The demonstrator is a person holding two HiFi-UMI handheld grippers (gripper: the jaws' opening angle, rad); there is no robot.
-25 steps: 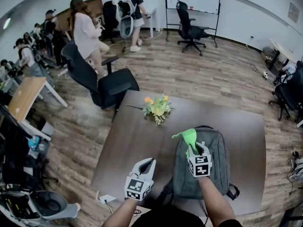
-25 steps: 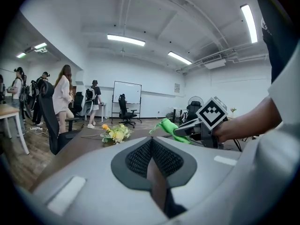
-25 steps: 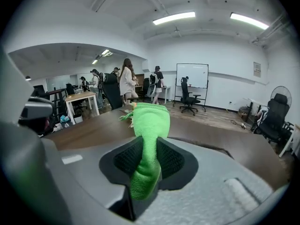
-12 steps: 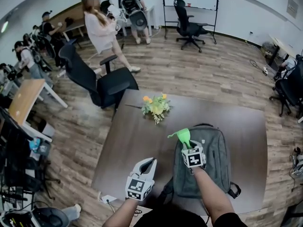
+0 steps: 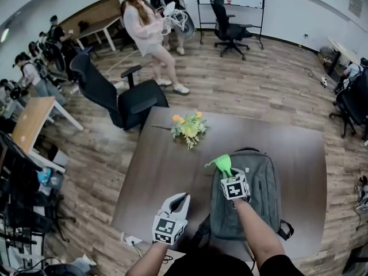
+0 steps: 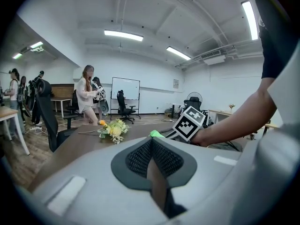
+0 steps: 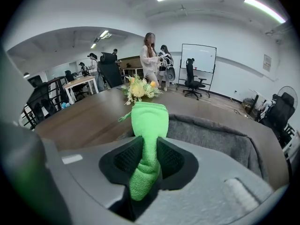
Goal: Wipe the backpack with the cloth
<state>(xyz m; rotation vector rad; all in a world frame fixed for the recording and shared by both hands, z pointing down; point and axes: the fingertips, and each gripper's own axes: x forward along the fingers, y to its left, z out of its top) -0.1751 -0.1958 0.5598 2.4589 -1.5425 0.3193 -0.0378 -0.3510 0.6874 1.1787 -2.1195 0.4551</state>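
Possibly the cloth (image 5: 223, 164), pinched in the right tongs (image 5: 229, 176), snags on the backpack (image 5: 260, 209) and slips; left tongs (image 5: 183, 197) clenched, empty.

A backpack (image 5: 256, 206) lay on the near right part of the desk (image 5: 155, 171). The right gripper (image 5: 229, 175) was over its far left corner, with a cloth (image 5: 222, 164) between its jaws. The left gripper (image 5: 179, 199) was left of the backpack, near the desk's front edge. Flowers (image 5: 188, 128) lay farther back, and a chair (image 5: 123, 99) stood beyond the far left corner.
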